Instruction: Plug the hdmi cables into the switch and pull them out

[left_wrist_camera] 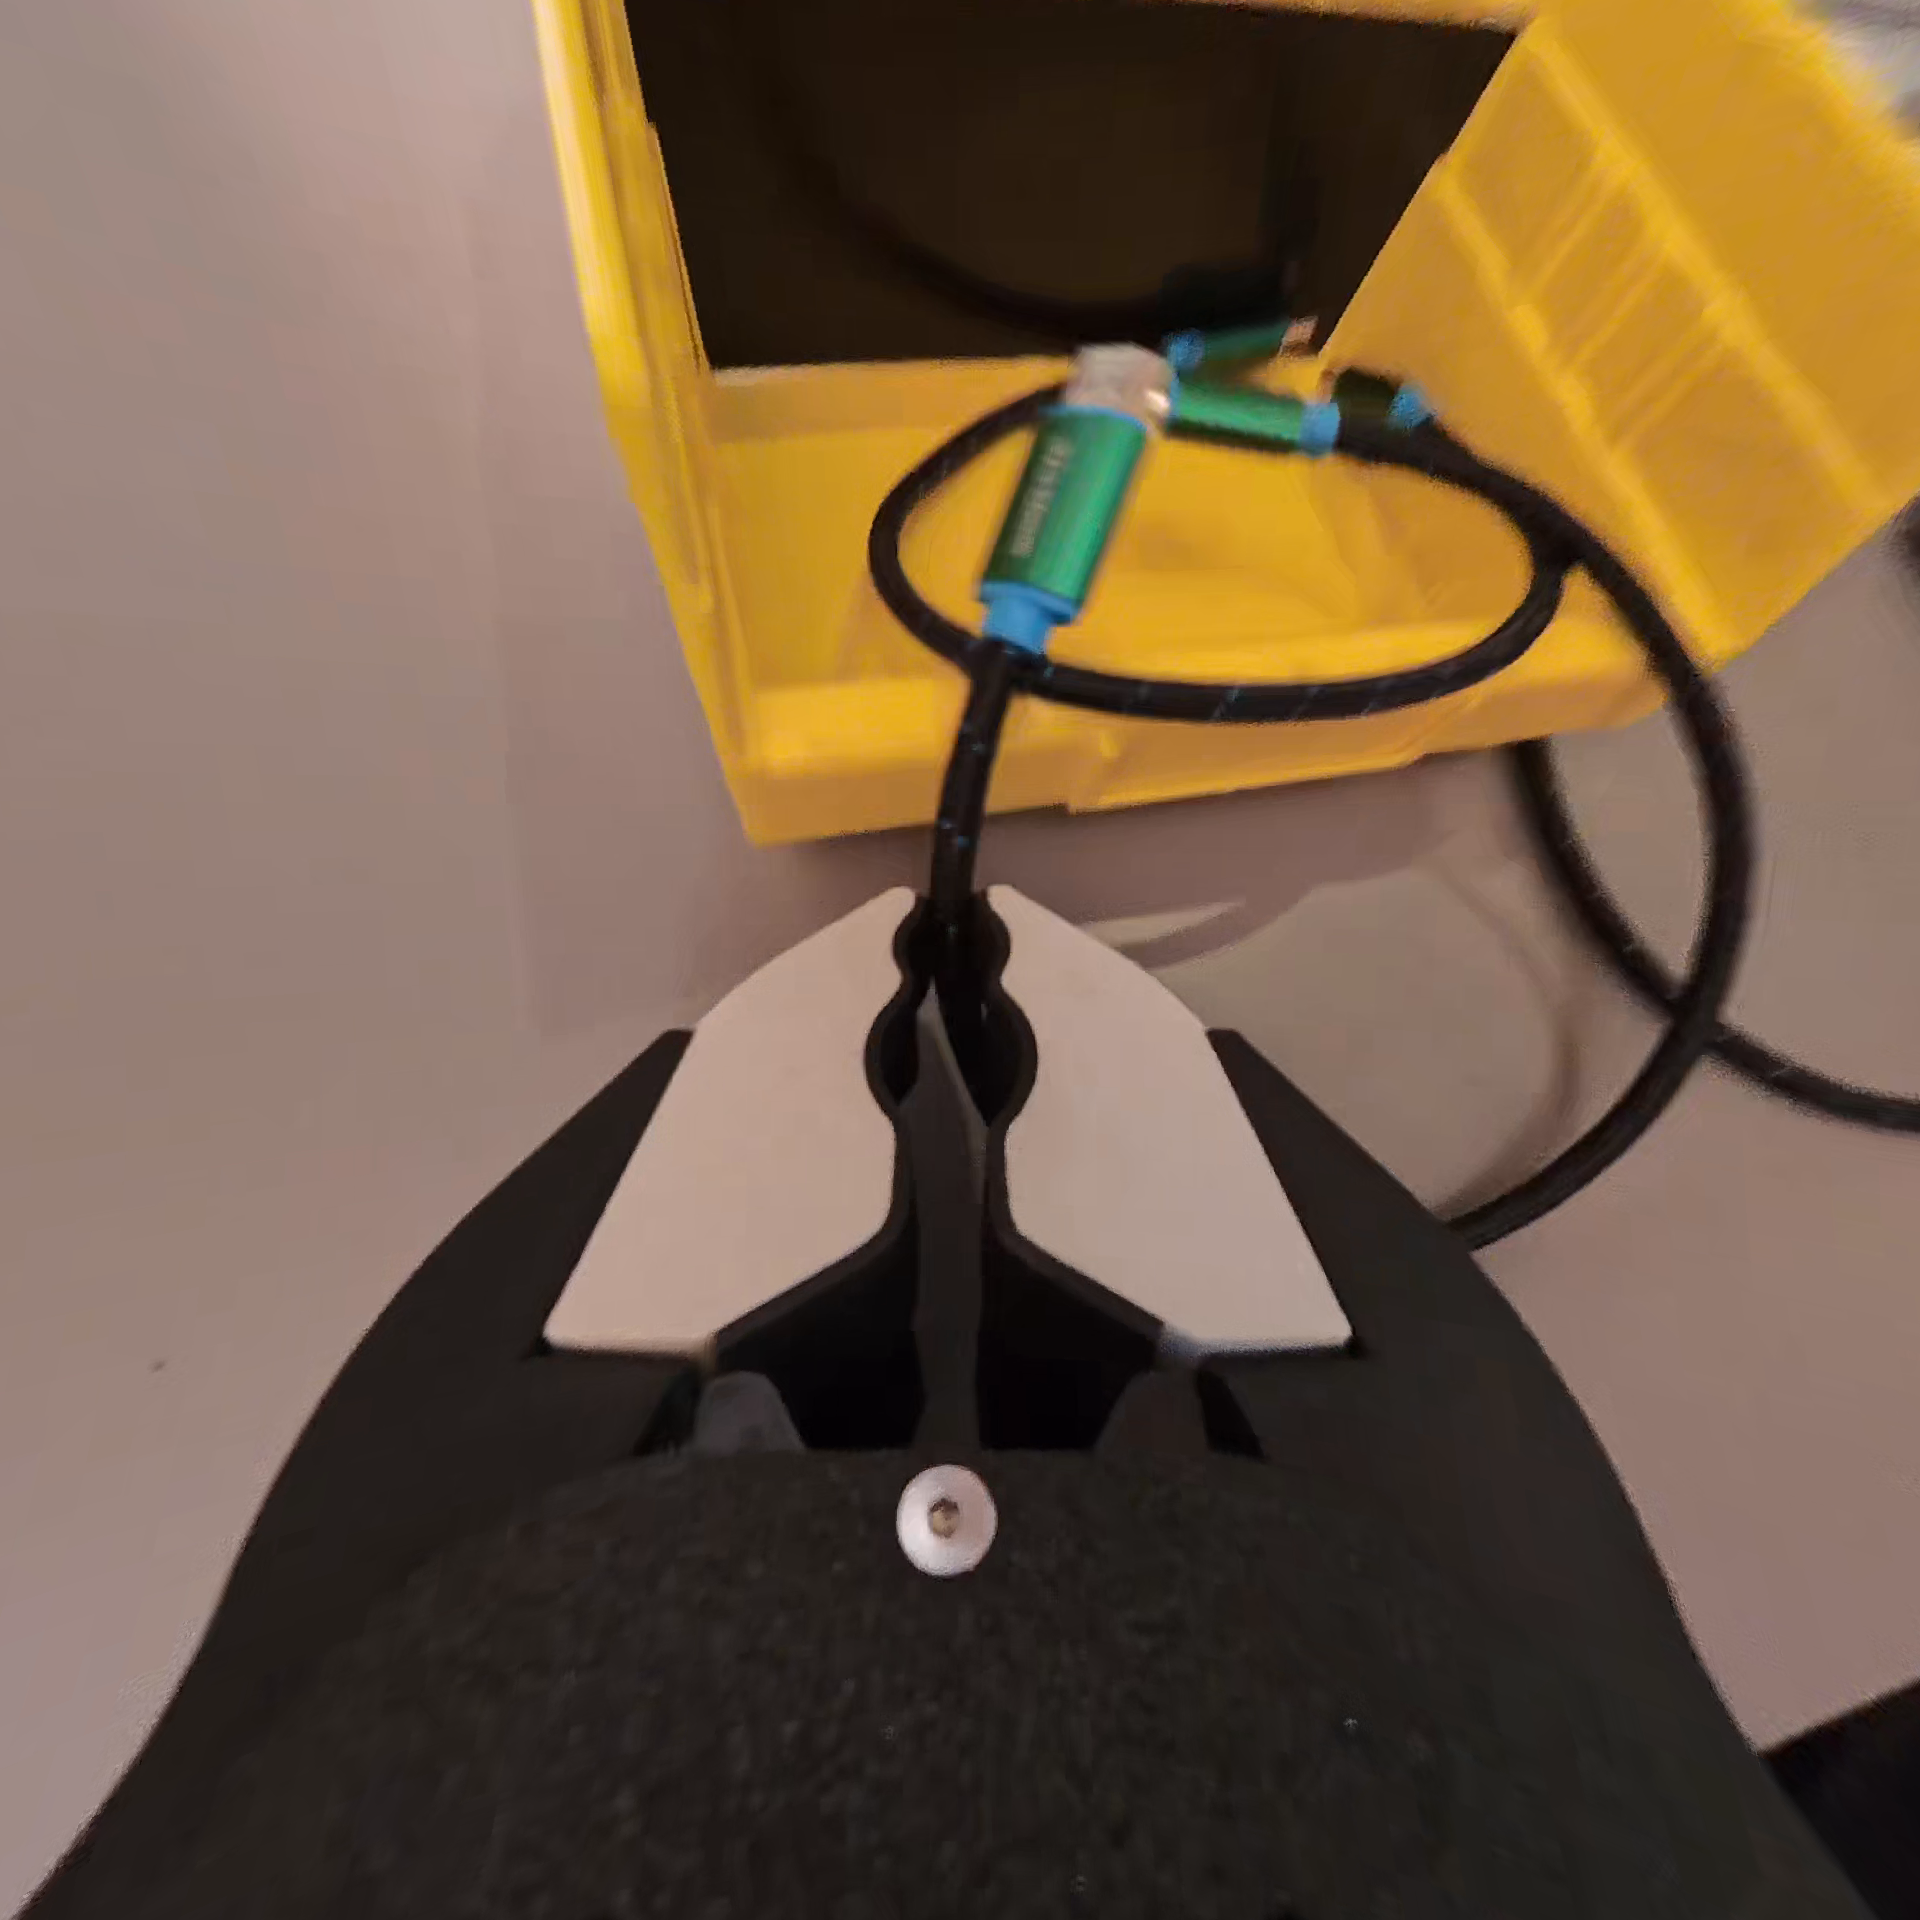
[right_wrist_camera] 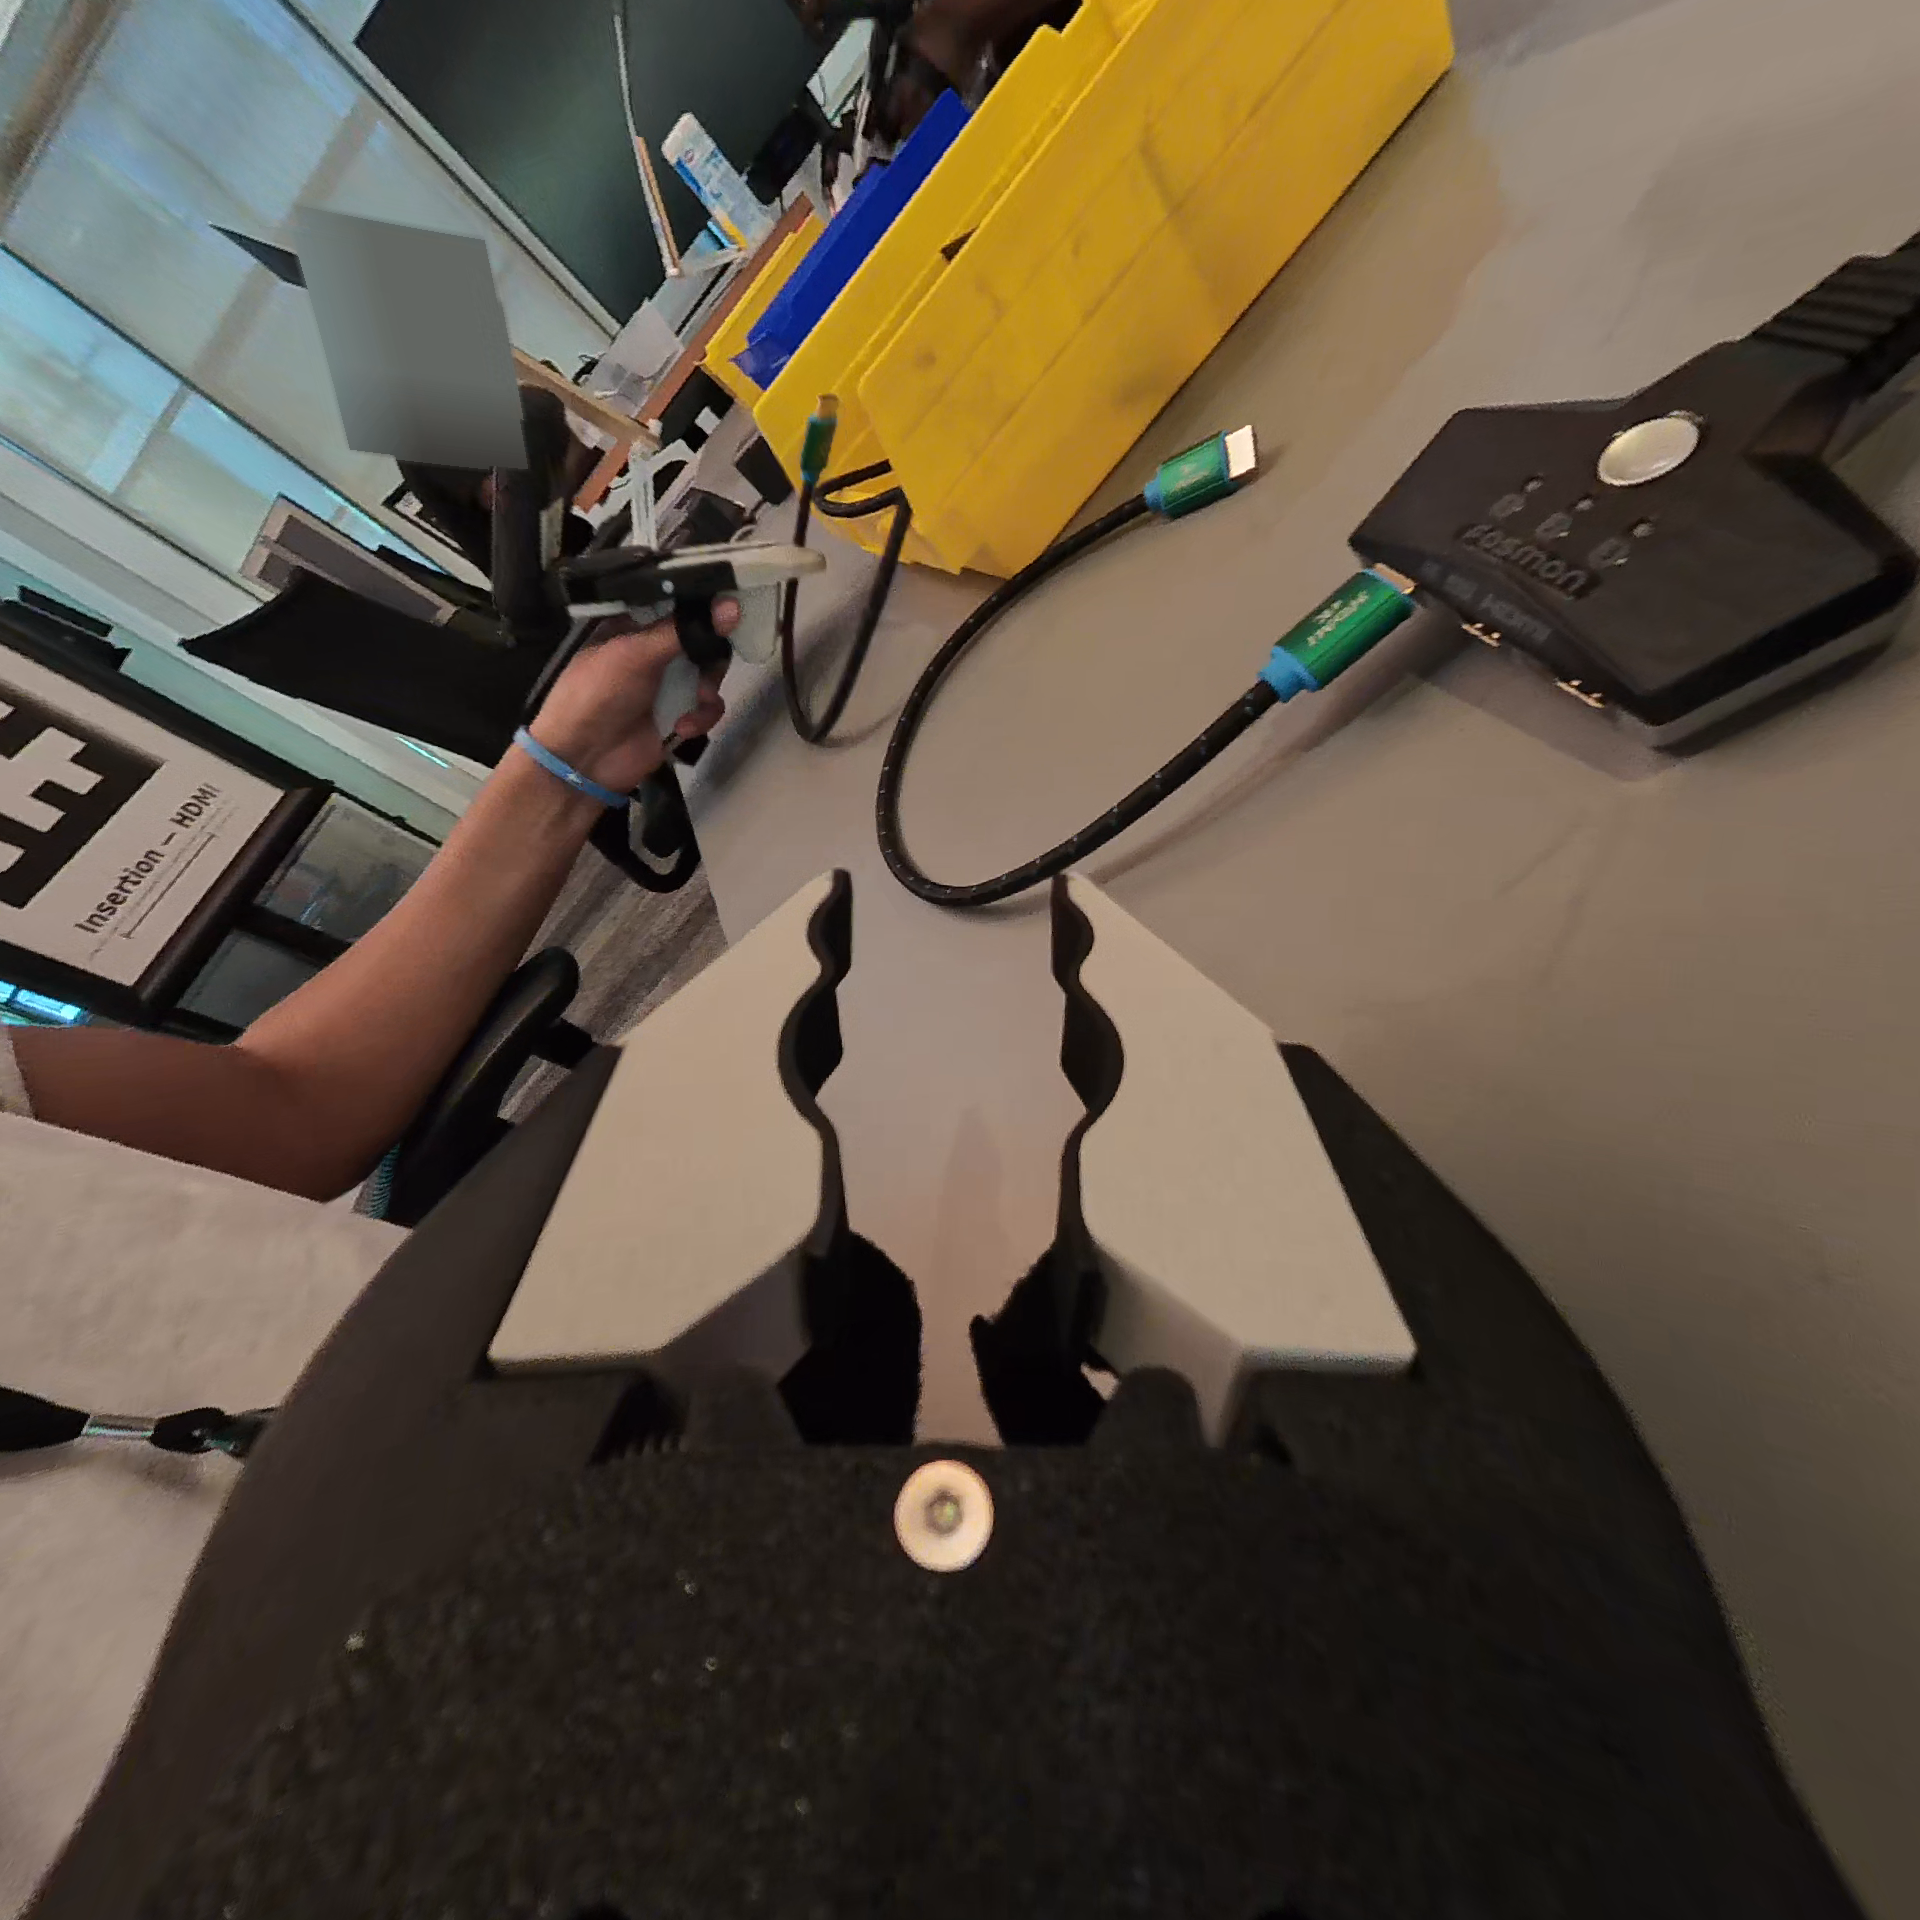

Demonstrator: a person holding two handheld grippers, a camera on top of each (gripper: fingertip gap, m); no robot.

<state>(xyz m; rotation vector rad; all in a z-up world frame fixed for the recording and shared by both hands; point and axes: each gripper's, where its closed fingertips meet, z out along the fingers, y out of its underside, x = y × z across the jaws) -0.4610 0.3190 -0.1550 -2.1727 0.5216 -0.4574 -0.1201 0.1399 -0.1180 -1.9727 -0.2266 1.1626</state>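
Note:
My left gripper [left_wrist_camera: 951, 920] is shut on a black braided HDMI cable [left_wrist_camera: 961, 821] just below its green plug [left_wrist_camera: 1060, 509]. It holds the plug up over the front lip of a yellow bin [left_wrist_camera: 894, 748]. Two more green plugs [left_wrist_camera: 1236, 421] lie in that bin. In the right wrist view the left gripper [right_wrist_camera: 810, 566] shows far left, with its plug [right_wrist_camera: 818, 442] upright. My right gripper [right_wrist_camera: 951, 894] is open and empty above the table. The black switch [right_wrist_camera: 1631, 582] sits at right. A green plug [right_wrist_camera: 1340, 629] has its tip in the switch's side port; that cable's other plug [right_wrist_camera: 1205, 473] lies free on the table.
Yellow bins [right_wrist_camera: 1091, 312] and a blue bin [right_wrist_camera: 862, 239] stand in a row at the back of the grey table [right_wrist_camera: 1455, 1039]. A person's bare arm [right_wrist_camera: 364, 1039] reaches in from the left. A cable loop [left_wrist_camera: 1704, 852] trails on the table beside the bin. About 40 cm separates my left fingertips from my right. To reach the black switch [right_wrist_camera: 1631, 582] in a straight line is about 11 cm for my right fingers, about 40 cm for my left.

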